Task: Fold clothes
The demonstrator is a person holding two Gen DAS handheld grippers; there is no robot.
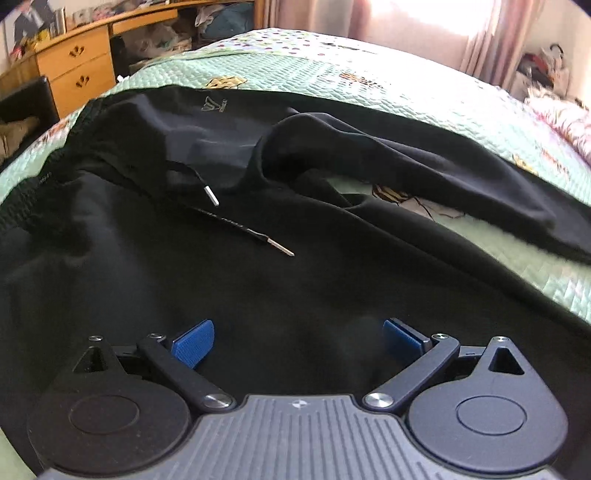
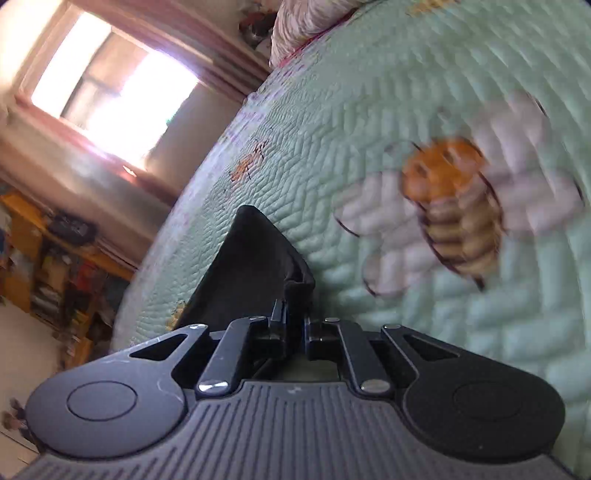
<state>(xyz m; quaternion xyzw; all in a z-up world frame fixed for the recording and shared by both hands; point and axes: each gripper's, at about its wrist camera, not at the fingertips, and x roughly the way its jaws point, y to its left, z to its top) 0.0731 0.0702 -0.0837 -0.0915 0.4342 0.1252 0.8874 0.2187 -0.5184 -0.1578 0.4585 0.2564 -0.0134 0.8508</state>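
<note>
A pair of black trousers (image 1: pixel 258 229) lies spread on the green quilted bed (image 1: pixel 424 99), waistband at the left, two white-tipped drawstrings (image 1: pixel 280 247) lying on the fabric. One leg (image 1: pixel 424 162) runs off to the right. My left gripper (image 1: pixel 297 338) hovers low over the near fabric with its blue pads (image 1: pixel 194 341) wide apart and nothing between them. In the right wrist view my right gripper (image 2: pixel 295 314) is shut on a fold of the black fabric (image 2: pixel 255 269), which rises in a peak above the jaws over the quilt (image 2: pixel 351 110).
A wooden desk with drawers (image 1: pixel 77 70) stands beyond the bed's left edge. A bright curtained window (image 1: pixel 443 22) is at the back. Pink bedding (image 1: pixel 569 118) lies at the right. A stitched bee pattern (image 2: pixel 454 206) on the quilt looks blurred.
</note>
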